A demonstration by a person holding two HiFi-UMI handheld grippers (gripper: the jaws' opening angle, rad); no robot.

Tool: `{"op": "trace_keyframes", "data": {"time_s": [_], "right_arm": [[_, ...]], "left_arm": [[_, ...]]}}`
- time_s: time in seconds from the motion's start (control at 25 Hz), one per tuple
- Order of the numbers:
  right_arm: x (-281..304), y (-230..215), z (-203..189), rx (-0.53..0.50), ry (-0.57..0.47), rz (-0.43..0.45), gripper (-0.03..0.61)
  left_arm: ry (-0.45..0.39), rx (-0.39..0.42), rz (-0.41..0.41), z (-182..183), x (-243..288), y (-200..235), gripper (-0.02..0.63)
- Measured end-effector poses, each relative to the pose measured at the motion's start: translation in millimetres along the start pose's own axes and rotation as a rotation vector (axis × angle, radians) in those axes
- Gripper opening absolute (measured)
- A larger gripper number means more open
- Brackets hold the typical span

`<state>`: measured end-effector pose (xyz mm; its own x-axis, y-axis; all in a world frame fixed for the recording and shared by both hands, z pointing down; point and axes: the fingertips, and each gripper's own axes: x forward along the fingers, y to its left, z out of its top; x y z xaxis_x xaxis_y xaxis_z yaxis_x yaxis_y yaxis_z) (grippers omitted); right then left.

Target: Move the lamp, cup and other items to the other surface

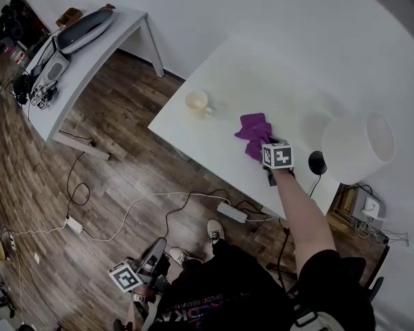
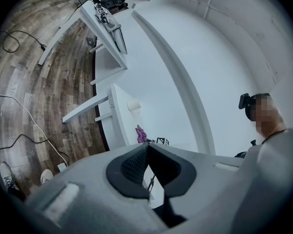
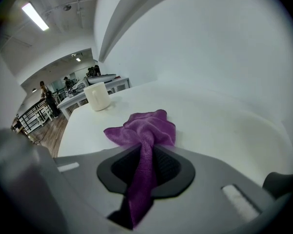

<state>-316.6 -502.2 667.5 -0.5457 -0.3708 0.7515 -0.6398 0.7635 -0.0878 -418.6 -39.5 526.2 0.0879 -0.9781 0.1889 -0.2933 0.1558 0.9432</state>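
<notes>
The head view took in the white table [image 1: 207, 142] with the lamp [image 1: 359, 147] right of the purple cloth [image 1: 254, 131] and the cup [image 1: 196, 102]. Only the right gripper view showed the right gripper [image 3: 145, 167] clamped on the cloth's near fold. The left gripper view showed the left gripper [image 2: 146, 152] closed on nothing.

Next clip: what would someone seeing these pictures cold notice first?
The purple cloth stands out most, bunched on the white table and pinched in the right claw. Next comes the lamp with its big white shade at the table's right end in the head view, and a pale cup standing alone to the cloth's left.
</notes>
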Motion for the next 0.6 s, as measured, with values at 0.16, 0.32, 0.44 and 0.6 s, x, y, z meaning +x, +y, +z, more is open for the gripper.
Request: {"op": "trace_keyframes", "data": {"time_s": [0.16,0.32,0.44,0.6], "right_arm": [[-8,3,5,-0.003,-0.045,0.008,0.054],[-29,13,15,0.004,-0.107,0.025,0.052],[-51,22,23,0.006,-0.162,0.037,0.051],[-85,34,29,0.020,-0.232,0.043,0.051]], "left_arm": [[0.014,0.045,0.009,-4,-3,-1,-0.009],[0.031,0.050,-0.002,-6,-6,-1,-0.009],[0.059,0.063,-0.030,-8,-4,-8,-0.009],[0.105,0.082,-0.058,-8,-6,-12,-0.009]]}}
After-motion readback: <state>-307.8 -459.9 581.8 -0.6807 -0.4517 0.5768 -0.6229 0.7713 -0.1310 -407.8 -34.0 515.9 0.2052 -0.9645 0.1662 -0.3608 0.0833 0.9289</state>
